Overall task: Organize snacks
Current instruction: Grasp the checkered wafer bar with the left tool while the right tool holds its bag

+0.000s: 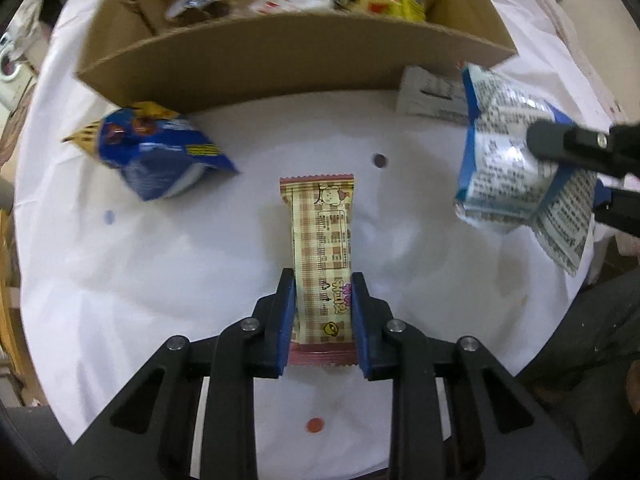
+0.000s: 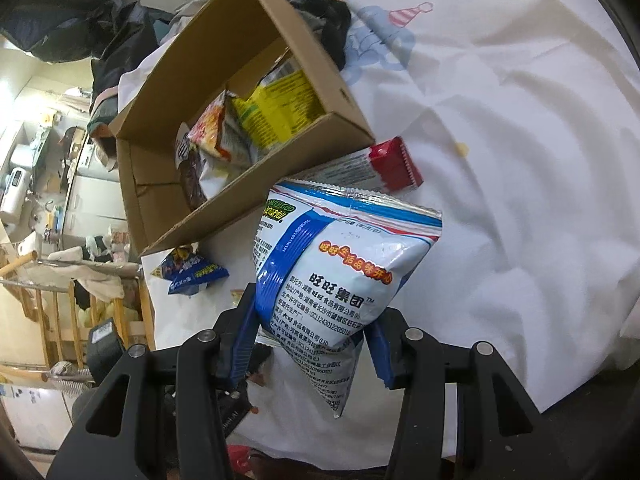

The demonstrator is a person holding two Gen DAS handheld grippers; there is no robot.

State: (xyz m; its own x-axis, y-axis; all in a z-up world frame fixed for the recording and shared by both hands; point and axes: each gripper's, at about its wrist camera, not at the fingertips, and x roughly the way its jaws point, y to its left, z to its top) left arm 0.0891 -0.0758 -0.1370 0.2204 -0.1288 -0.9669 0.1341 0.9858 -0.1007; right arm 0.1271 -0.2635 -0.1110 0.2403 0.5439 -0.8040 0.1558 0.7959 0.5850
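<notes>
You see a matt brown cardboard box point(image 2: 244, 80) at twelve o'clock on creased white cloth point(image 2: 500, 160). Your glossy plastic white-and-blue snack bag point(image 2: 340, 276) shines; the plaid snack bar wrapper point(image 1: 322, 256) looks smooth plastic film.

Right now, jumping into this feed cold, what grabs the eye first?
Both grippers are loaded: the left gripper pinches a long plaid snack bar over the white cloth, and the right gripper holds a puffy blue-and-white bag up in the air. Just beyond sits the open cardboard box, already holding several snacks, with a small blue packet lying outside its near wall.
</notes>
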